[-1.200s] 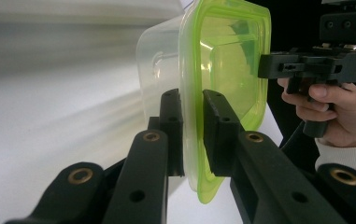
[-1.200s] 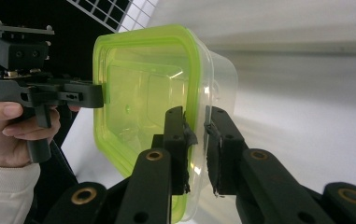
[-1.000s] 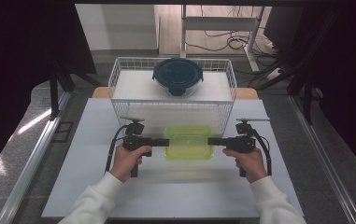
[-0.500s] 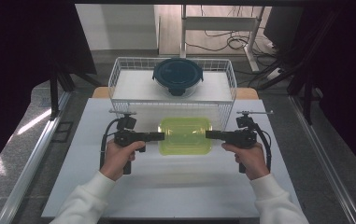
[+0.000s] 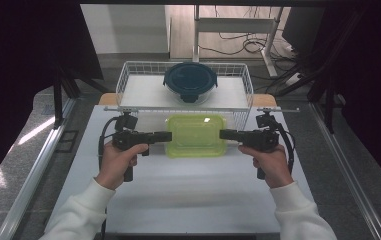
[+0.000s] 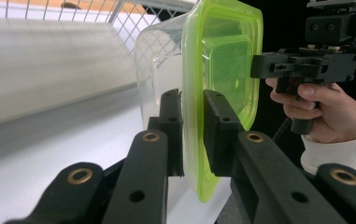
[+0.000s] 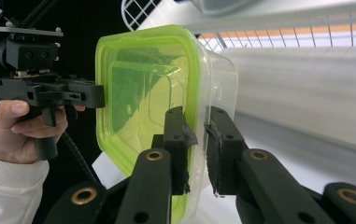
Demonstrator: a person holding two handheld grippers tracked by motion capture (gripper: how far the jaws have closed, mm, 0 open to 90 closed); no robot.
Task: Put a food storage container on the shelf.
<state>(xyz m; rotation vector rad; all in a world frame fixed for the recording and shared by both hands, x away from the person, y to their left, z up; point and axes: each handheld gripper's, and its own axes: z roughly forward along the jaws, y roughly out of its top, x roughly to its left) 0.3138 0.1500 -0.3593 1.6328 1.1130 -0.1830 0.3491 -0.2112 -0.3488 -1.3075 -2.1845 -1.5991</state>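
White counter (image 5: 193,195) | wire basket (image 5: 128,80) holds round dish (image 5: 190,81) | left hand-held gripper (image 5: 164,136), right hand-held gripper (image 5: 226,134) clamped on green-lidded box (image 5: 196,135) | box has moved basketward since a second ago; likely going in.

wire basket (image 6: 119,14) cut off at top, background blurred

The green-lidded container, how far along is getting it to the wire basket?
Done: both the left gripper and right gripper are clamped on the green-lidded container. In hand: it is held just in front of the wire basket. Left, probably: setting it inside beside the dark round container.
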